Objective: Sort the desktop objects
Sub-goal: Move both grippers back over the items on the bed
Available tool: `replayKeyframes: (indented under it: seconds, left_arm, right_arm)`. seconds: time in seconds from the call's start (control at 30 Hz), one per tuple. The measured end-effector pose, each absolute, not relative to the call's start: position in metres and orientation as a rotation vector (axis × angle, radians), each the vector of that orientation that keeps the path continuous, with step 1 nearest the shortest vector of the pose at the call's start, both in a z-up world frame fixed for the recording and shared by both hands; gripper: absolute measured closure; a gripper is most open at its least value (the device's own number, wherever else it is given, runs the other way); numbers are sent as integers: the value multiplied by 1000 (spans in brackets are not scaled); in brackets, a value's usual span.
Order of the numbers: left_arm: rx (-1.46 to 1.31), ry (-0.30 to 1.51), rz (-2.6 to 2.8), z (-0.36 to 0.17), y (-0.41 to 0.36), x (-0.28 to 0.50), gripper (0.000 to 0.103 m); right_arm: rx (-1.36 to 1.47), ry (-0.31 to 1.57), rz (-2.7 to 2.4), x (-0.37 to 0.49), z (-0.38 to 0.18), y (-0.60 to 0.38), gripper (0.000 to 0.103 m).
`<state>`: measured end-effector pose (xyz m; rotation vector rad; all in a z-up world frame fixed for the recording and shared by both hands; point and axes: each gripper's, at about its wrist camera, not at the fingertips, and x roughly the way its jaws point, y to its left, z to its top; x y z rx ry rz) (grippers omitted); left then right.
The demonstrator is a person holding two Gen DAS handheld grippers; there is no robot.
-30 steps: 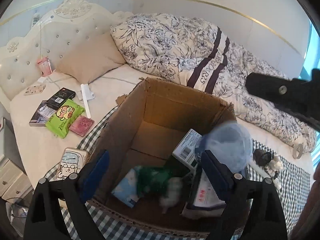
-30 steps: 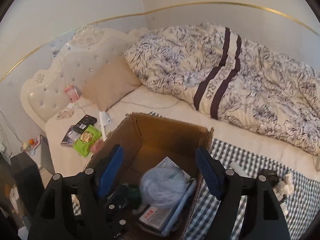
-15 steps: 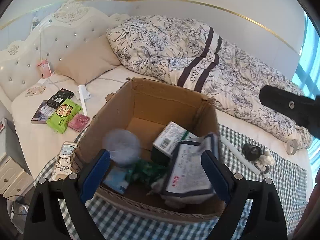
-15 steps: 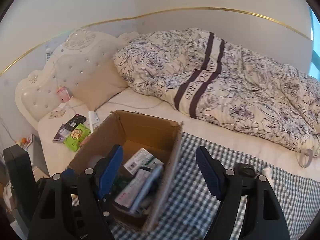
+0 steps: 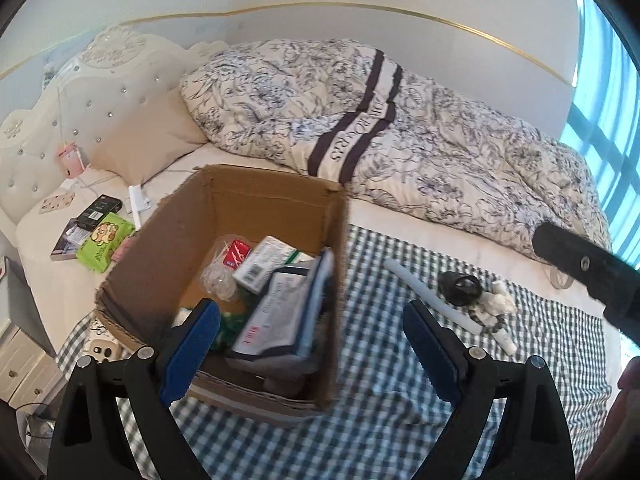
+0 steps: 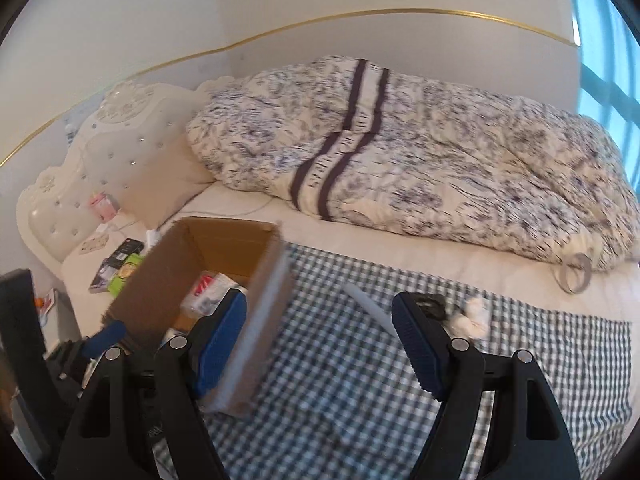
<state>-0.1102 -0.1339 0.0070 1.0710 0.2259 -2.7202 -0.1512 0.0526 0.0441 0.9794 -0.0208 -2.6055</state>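
Note:
An open cardboard box (image 5: 256, 188) stands on a checked cloth (image 5: 400, 400) on the bed. It holds several packets, a white-and-green carton (image 5: 264, 264), a clear plastic pouch (image 5: 218, 280) and a red item (image 5: 237, 252). My left gripper (image 5: 310, 342) hangs open and empty over the box's right wall. Right of the box lie a white tube (image 5: 432, 298), a black object (image 5: 460, 288) and a small white plush toy (image 5: 496, 306). My right gripper (image 6: 320, 340) is open and empty, above the cloth between the box (image 6: 160, 276) and the white tube (image 6: 370, 308).
A green wipes pack (image 5: 104, 242), a black carton (image 5: 98, 210) and a booklet lie left of the box by the pillow (image 5: 148, 140). A phone (image 5: 102, 350) rests at the box's near-left corner. A folded floral quilt (image 5: 400, 132) fills the far side.
Both views have swung to the right, so the box now sits left of centre. A clear bluish pouch that hung over the box a second ago now lies inside it.

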Motion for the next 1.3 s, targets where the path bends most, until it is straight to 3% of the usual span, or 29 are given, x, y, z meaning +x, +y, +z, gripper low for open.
replayKeyframes:
  seconds: [0.7,1.3]
  left_arm:
    - [1253,155,-2759,-57,-48,-144,8]
    - [1442,231,-2752,-128,0,-232,8]
  right_arm:
    - [1259,-159,-2694,-177,-46,192,28]
    - [1421,-167,-2659,-231,-108,218,31]
